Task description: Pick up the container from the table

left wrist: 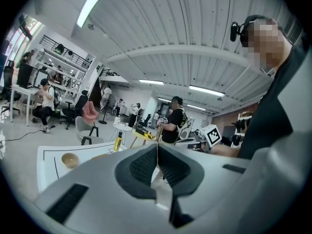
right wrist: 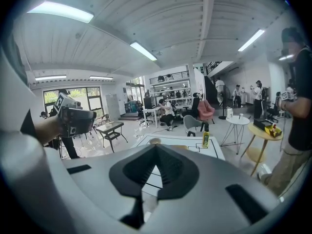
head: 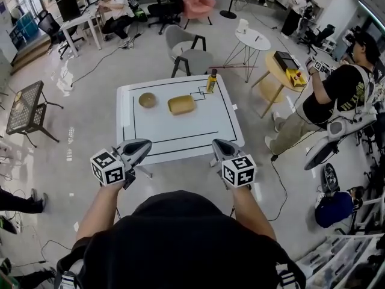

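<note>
A shallow yellow container (head: 181,105) lies near the middle of the white table (head: 225,125), inside its black outline. To its left sits a tan bowl (head: 147,100), and a yellow bottle (head: 212,80) stands at the far right corner. My left gripper (head: 143,147) and right gripper (head: 220,146) hover side by side over the table's near edge, well short of the container. Both point toward the table with jaws closed together and nothing between them. In the left gripper view the bowl (left wrist: 70,160) and bottle (left wrist: 117,141) show beyond the left gripper (left wrist: 157,147). The right gripper (right wrist: 156,147) half hides the table (right wrist: 214,152).
A grey chair (head: 189,56) stands behind the table. A round white side table (head: 252,39) and a round yellow table (head: 283,71) are at the back right. A person (head: 337,95) stands to the right with grippers in hand. A black mesh table (head: 24,104) stands at the left.
</note>
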